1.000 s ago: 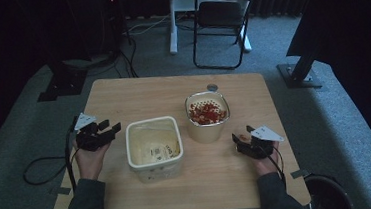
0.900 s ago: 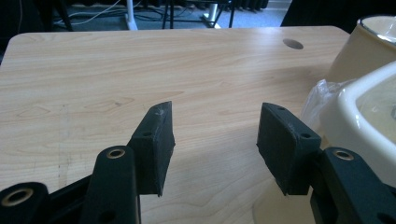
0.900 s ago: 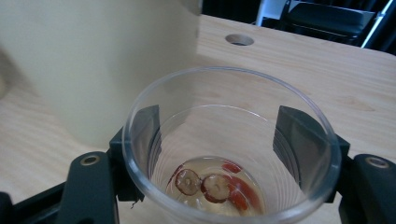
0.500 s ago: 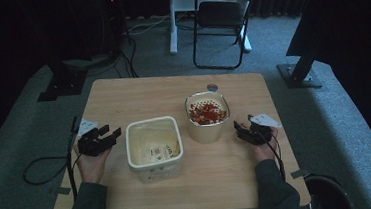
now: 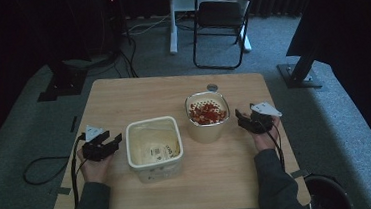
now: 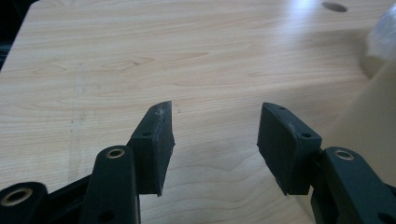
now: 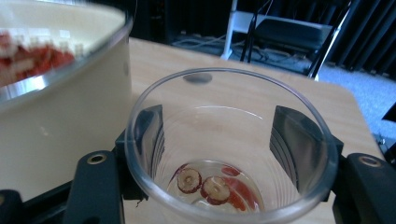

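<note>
My left gripper [image 5: 113, 140] [image 6: 215, 135] is open just above the bare wood, with nothing between its jaws, left of a square cream tub [image 5: 151, 122] [image 6: 369, 126]. My right gripper [image 5: 242, 120] [image 7: 219, 119] is shut on a clear plastic cup [image 7: 224, 154]. Its jaws have just been closing, one on each side of the cup's wall. A few red slices [image 7: 210, 186] lie in liquid at the cup's bottom. To the cup's left is a round cream container [image 5: 208, 130] [image 7: 70, 121] with a strainer of red pieces [image 5: 205, 113] in it.
The wooden table [image 5: 137, 95] has a round hole [image 5: 212, 87] behind the round container. A folding chair [image 5: 221, 16] and a white post [image 5: 171, 20] stand on the carpet beyond it. Cables [image 5: 43, 166] trail off the left edge. A dark bin [image 5: 328, 193] sits at the front right.
My right hand has carried the cup away from the front edge, up beside the round container. The left hand has sunk slightly toward the tabletop.
</note>
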A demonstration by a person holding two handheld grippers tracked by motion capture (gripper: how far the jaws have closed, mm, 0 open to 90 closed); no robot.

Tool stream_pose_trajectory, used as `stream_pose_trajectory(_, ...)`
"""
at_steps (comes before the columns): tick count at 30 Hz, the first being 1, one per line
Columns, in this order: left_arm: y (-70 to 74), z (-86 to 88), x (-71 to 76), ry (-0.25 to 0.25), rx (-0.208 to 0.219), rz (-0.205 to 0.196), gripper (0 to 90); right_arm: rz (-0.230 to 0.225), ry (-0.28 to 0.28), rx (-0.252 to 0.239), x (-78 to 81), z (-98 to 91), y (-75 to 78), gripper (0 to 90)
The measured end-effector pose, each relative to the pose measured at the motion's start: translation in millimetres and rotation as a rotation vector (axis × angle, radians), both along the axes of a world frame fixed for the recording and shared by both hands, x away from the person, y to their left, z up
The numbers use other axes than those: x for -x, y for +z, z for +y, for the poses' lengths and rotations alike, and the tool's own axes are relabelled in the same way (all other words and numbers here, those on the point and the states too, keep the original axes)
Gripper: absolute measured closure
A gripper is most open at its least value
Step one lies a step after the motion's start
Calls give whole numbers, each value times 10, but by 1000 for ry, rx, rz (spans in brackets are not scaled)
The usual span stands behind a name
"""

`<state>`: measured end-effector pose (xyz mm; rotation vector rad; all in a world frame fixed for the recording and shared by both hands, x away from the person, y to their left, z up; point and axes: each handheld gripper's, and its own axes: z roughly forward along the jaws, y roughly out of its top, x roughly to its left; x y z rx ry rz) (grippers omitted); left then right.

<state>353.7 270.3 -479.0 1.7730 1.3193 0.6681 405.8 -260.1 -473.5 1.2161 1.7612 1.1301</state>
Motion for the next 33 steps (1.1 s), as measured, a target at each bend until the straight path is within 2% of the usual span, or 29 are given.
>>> stream_pose_trajectory(6,-81,-3,-10,30,-20,-13,463,-31,6,-4,-71,24,232,349)
stream_pose_trajectory(14,-81,-1,11,41,-17,-35,470,-56,29,35,-168,130,475,348)
stream_pose_trajectory(22,-79,-20,15,30,-18,-28,470,-58,42,40,-215,186,560,345)
stream_pose_trajectory(28,-105,-48,4,22,-21,-19,470,-63,52,83,-233,215,618,345)
stream_pose_trajectory(33,-122,-56,0,22,-27,-15,470,-68,54,93,-258,221,651,346)
